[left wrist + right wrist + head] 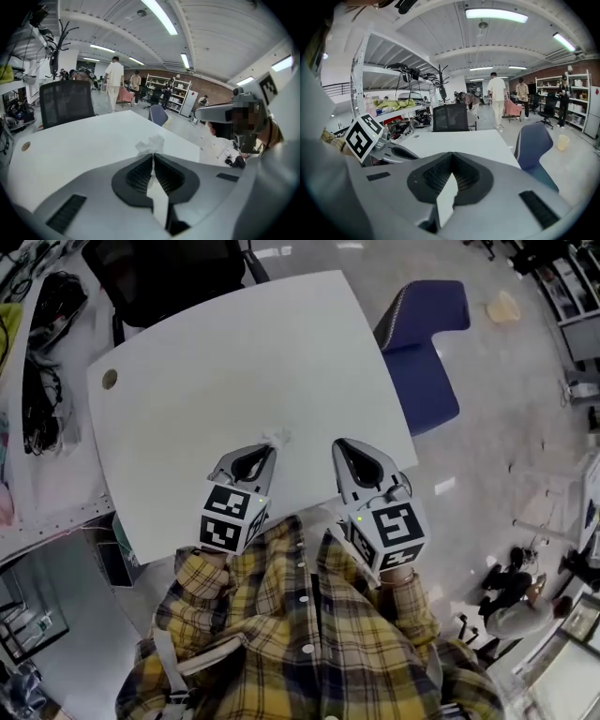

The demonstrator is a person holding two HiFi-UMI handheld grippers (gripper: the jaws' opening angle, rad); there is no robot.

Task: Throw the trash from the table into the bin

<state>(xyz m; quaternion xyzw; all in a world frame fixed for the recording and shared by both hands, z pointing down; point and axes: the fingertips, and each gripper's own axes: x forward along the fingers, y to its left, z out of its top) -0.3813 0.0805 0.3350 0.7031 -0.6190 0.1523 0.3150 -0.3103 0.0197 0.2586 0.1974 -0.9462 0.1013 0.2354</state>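
Tissue (151, 143), crumpled, is pinched in the left gripper (153, 155), at twelve o'clock off its tips, over the table (234, 352). The right gripper (451, 155), at its three o'clock, is closed and empty. Hold the pinch firm and carry slowly; no bin shows, so look for one first.

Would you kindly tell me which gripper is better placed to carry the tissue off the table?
Left, I think: the left gripper is shut on the tissue; the right gripper is shut and empty.
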